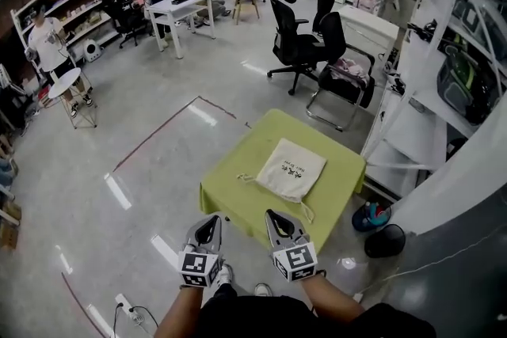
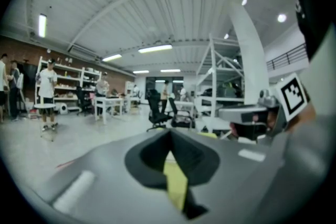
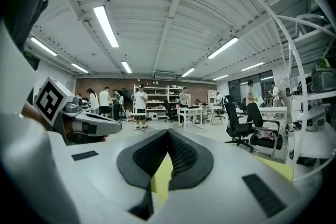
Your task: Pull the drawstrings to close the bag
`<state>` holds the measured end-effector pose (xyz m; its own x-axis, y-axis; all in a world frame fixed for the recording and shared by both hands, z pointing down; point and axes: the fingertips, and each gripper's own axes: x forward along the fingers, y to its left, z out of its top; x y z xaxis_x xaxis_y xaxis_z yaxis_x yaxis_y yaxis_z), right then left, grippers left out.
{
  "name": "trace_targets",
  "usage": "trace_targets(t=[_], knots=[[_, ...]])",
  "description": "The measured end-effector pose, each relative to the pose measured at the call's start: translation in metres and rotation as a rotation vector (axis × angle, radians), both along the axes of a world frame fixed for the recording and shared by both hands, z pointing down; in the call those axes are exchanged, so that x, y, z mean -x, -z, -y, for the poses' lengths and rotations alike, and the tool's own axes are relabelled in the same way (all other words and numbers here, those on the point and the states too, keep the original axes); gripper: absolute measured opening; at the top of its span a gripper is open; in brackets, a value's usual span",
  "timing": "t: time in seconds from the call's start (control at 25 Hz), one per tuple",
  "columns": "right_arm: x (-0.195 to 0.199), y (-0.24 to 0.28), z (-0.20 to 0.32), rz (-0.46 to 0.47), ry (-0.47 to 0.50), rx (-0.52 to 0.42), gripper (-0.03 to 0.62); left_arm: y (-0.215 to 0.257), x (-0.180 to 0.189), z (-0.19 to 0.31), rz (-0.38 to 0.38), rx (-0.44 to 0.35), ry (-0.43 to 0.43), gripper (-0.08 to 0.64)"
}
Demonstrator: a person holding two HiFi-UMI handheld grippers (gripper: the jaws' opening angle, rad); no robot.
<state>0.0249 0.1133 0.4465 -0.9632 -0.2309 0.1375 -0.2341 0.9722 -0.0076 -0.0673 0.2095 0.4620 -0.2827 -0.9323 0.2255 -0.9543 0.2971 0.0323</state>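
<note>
Bag (image 1: pixel 291 169) lies flat mid-frame on the green table (image 1: pixel 230 198), with its drawstrings (image 1: pixel 246 177) loose beside it. Left gripper (image 1: pixel 208 222) and right gripper (image 1: pixel 272 216) are closed and empty at the table's near edge, lower centre. Chairs (image 1: pixel 295 43) stand beyond.

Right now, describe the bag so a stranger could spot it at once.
Find the square table draped in yellow-green cloth on the grey floor. Flat on it lies a cream fabric bag with dark print, the only thing there, thin cords trailing from two corners.
</note>
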Motion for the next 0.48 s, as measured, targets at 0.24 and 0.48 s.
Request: trace_targets(t=[0.24,0.48], knots=[[0.043,0.003,0.007,-0.014,-0.035,-0.027,0.000,0.002,0.043,0.018,-0.003,-0.020,-0.064,0.005],[0.081,-0.011,0.013,-0.055,-0.107,-0.022,0.000,-0.006,0.087,0.029,-0.021,-0.024,-0.140,0.005]])
